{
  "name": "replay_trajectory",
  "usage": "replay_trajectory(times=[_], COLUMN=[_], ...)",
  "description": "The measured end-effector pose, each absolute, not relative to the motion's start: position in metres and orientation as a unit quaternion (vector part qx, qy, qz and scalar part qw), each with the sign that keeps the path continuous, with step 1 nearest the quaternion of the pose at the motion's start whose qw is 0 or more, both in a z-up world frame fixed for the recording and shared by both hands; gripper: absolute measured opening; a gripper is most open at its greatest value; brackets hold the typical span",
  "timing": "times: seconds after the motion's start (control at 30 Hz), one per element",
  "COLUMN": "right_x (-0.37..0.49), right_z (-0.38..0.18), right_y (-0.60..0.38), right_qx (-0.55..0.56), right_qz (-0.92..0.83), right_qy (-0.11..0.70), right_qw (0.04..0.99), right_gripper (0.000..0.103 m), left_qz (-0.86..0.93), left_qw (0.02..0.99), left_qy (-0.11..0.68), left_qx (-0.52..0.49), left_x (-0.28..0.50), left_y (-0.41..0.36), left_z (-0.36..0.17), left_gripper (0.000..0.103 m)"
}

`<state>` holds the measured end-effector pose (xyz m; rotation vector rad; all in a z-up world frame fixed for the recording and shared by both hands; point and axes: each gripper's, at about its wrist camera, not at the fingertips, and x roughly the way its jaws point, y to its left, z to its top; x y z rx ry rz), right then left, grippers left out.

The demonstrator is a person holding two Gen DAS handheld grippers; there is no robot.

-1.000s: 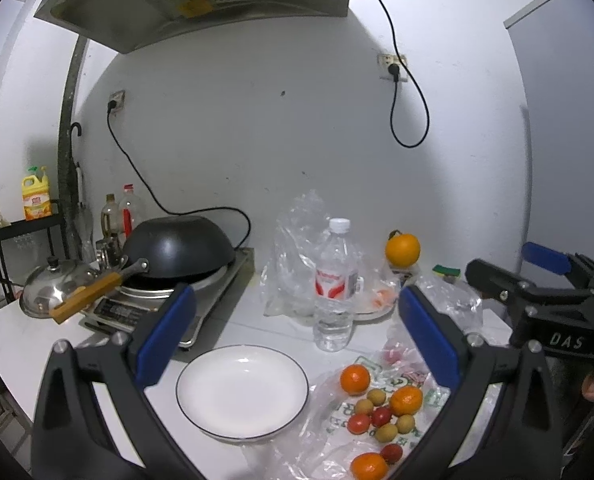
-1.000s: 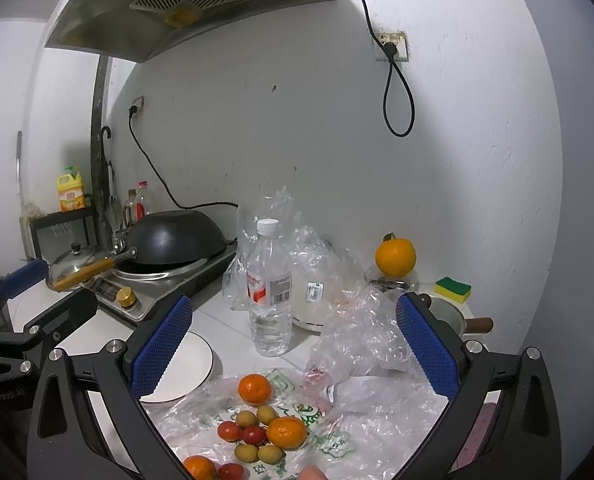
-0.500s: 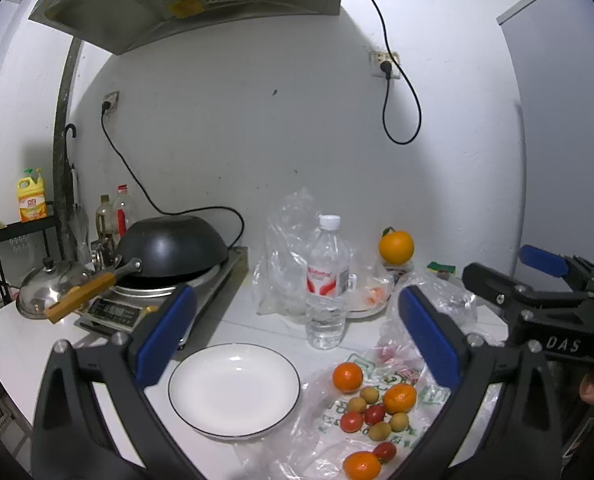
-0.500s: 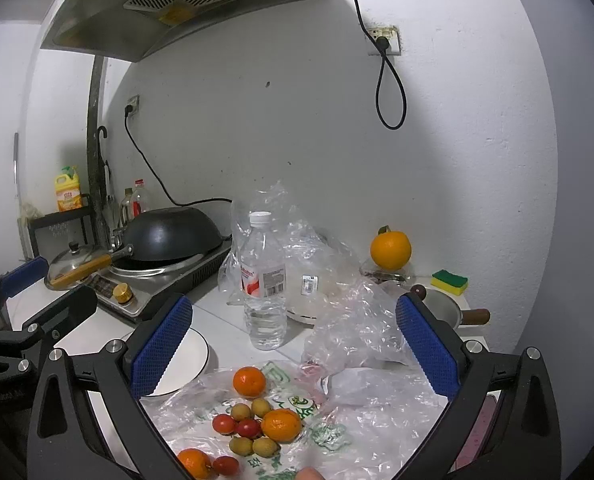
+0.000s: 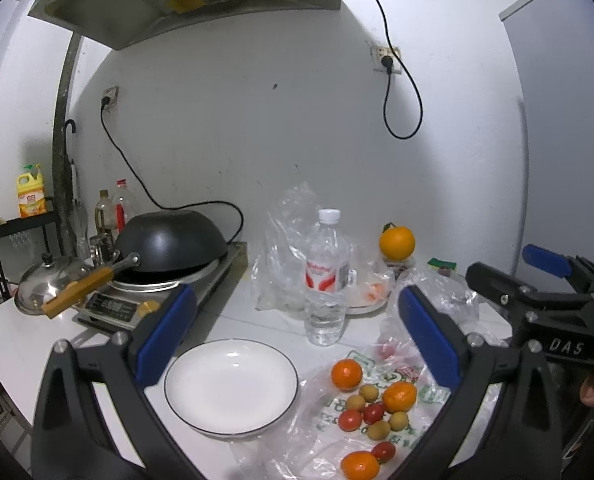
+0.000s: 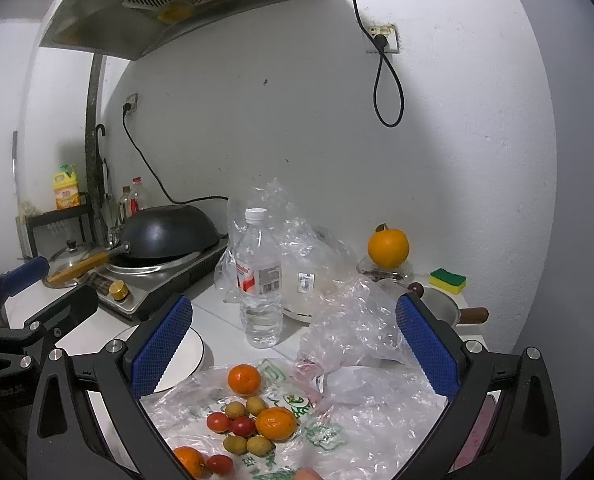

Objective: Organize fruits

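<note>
Fruit lies loose on a flattened clear plastic bag (image 5: 321, 432) (image 6: 361, 428): small oranges (image 5: 346, 374) (image 6: 244, 379), red cherry tomatoes (image 5: 350, 419) (image 6: 218, 422) and tan longans (image 5: 368, 392) (image 6: 255, 405). An empty white plate (image 5: 231, 385) (image 6: 185, 354) sits just left of the bag. My left gripper (image 5: 293, 338) hangs open above the plate and fruit, holding nothing. My right gripper (image 6: 291, 346) is open over the bag, also empty. A larger orange (image 5: 396, 242) (image 6: 388, 249) stands on a dish at the back.
A water bottle (image 5: 326, 280) (image 6: 260, 278) stands behind the fruit amid crumpled plastic bags (image 6: 349, 320). A black wok (image 5: 169, 244) on a cooker, a steel lid (image 5: 53, 286), bottles, a sponge (image 6: 447, 280) and a small pan (image 6: 445, 308) line the wall.
Both grippers have tipped slightly downward and drawn a little nearer the counter, so the fruit and plate sit higher in view. Nothing was grasped or moved.
</note>
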<state>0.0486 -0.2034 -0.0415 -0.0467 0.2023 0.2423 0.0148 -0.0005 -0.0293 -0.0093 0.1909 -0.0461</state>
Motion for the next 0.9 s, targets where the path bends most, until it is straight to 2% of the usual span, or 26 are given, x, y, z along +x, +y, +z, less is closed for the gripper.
replay_trajectory(times=[0.9], right_x=[0.0523], right_z=[-0.0439], right_y=[-0.2081], right_qx=[-0.006], right_qz=[0.118], right_qy=[0.107], right_qw=[0.987], right_gripper=[0.103], left_qz=[-0.017], left_qw=[0.996], left_qy=[0.084], left_qx=[0.003], left_x=[0.0115], left_y=[-0.0017], left_z=[-0.0313], left_gripper=[0.102])
